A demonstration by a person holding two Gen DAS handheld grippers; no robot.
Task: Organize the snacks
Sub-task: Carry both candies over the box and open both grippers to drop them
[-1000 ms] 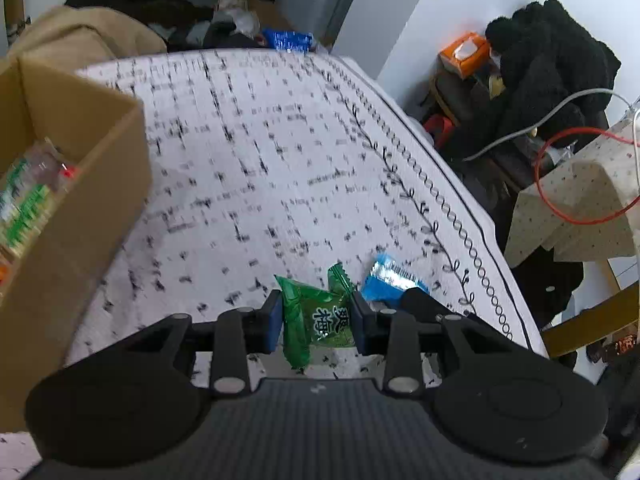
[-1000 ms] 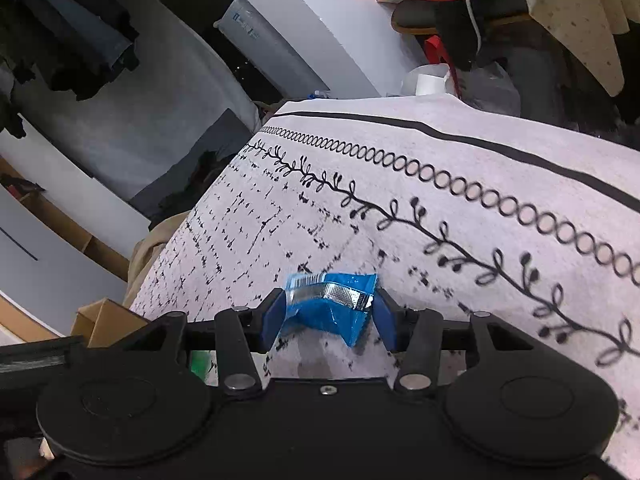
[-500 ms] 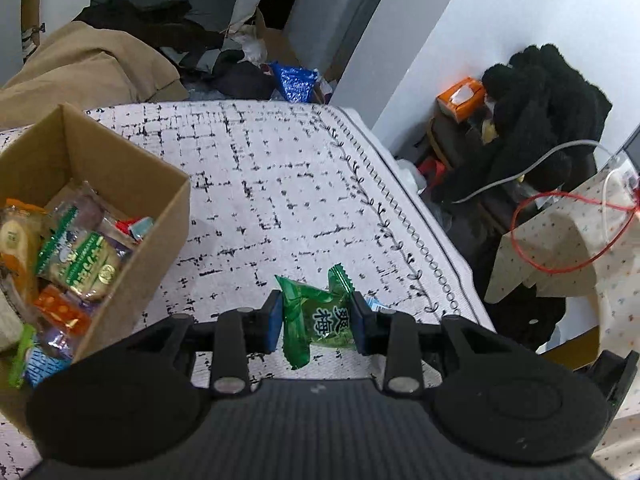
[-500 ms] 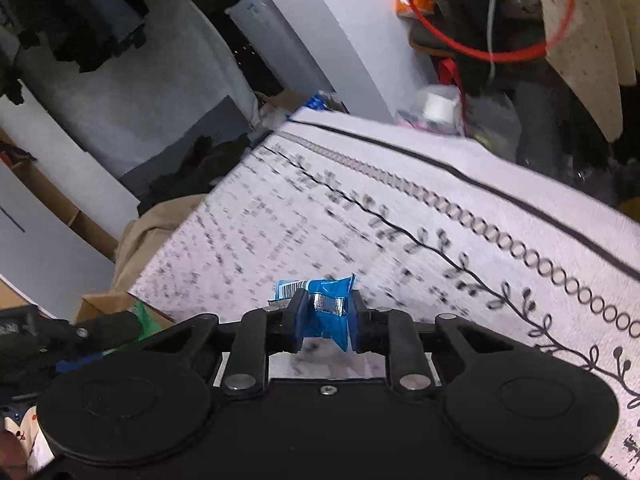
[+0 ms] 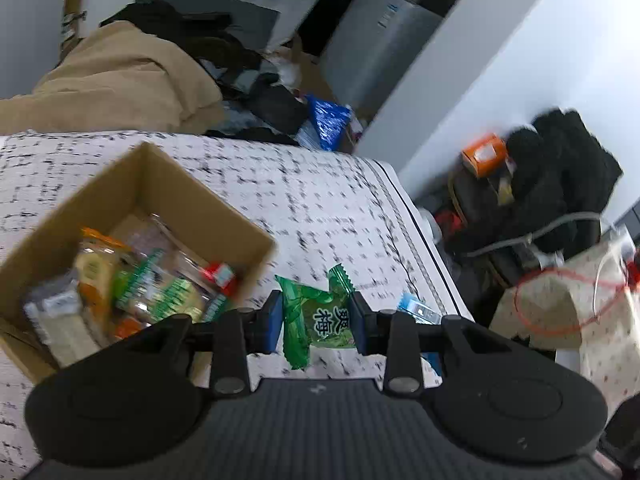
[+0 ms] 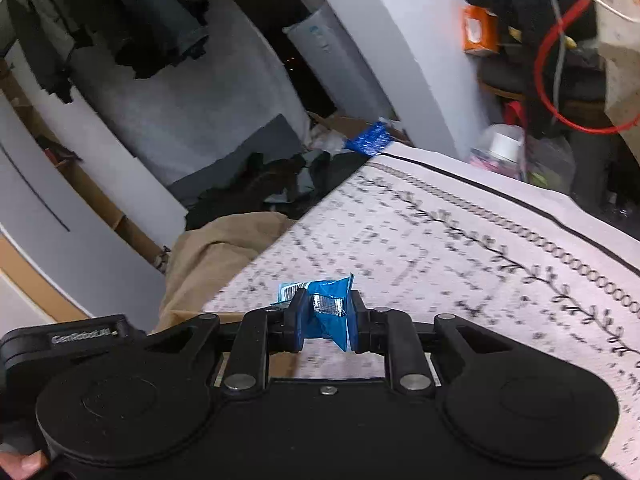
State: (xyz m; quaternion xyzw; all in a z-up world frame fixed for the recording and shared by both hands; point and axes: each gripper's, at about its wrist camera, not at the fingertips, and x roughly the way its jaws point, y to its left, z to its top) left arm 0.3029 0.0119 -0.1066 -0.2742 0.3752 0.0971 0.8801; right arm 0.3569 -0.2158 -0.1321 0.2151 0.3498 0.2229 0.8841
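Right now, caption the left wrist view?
Left gripper holding a green snack packet beside the snack-filled cardboard box.

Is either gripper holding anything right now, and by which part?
Left gripper: green plastic snack packet, clamped across its middle. Right gripper: crumpled blue foil snack packet, also across its middle.

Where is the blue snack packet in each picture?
Left wrist view: the blue snack packet peeks out low and right of centre, beside the left gripper, which holds a green packet.
Right wrist view: low centre, pinched in the right gripper.
Shared landmark: the orange box by the wall.
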